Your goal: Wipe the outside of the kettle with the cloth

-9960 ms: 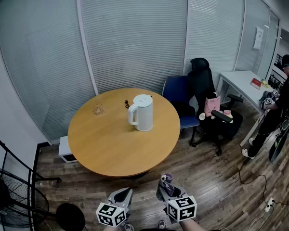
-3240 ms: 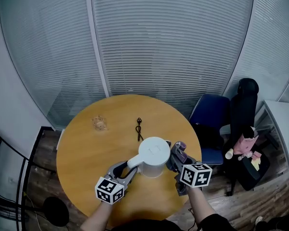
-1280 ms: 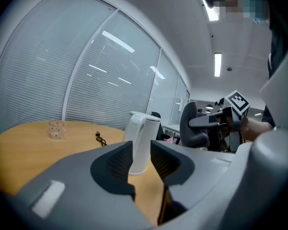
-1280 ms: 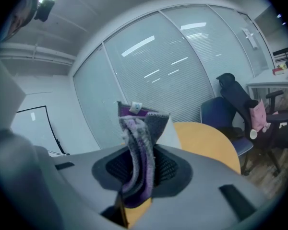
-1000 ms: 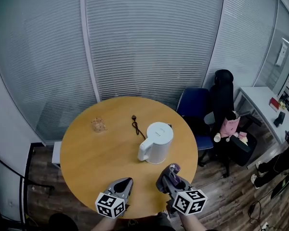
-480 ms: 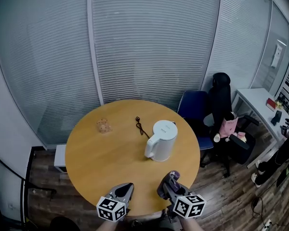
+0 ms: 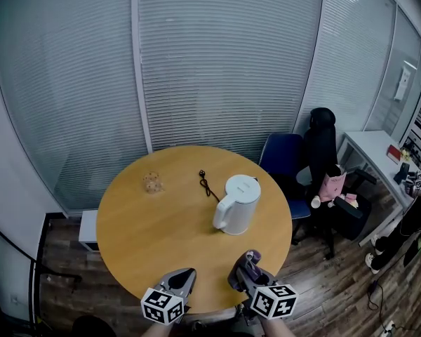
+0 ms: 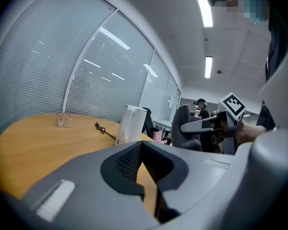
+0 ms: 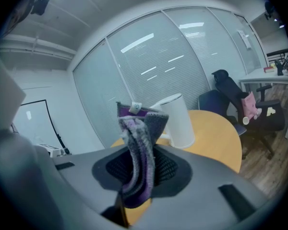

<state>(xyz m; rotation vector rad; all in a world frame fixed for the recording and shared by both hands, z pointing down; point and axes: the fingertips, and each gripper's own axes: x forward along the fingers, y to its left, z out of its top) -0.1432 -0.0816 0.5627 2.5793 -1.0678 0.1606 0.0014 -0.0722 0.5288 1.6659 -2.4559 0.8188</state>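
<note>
A white kettle [image 7: 236, 203] stands upright on the round wooden table [image 7: 154, 237], right of its middle, handle toward the near left; it also shows as the kettle [image 8: 131, 124] and the kettle [image 9: 179, 120] in the gripper views. My left gripper [image 7: 181, 278] hangs at the table's near edge, shut and empty, jaws together [image 8: 143, 169]. My right gripper [image 7: 247, 264] is beside it, shut on a folded purple and grey cloth [image 9: 137, 150] that sticks up between its jaws; the cloth [image 7: 250, 261] is clear of the kettle. Both grippers are well short of the kettle.
A small glass [image 7: 152, 182] and a black cord [image 7: 208, 185] lie on the table's far side. A blue chair [image 7: 283, 161] and a black office chair [image 7: 325, 161] stand to the right, with a white desk [image 7: 376, 149] and a person [image 7: 414, 209] beyond. Glass walls with blinds close the back.
Both grippers have drawn back slightly toward the table's near edge and the head view has shifted, so the kettle sits a bit farther right. The jaws and the cloth stay as they were.
</note>
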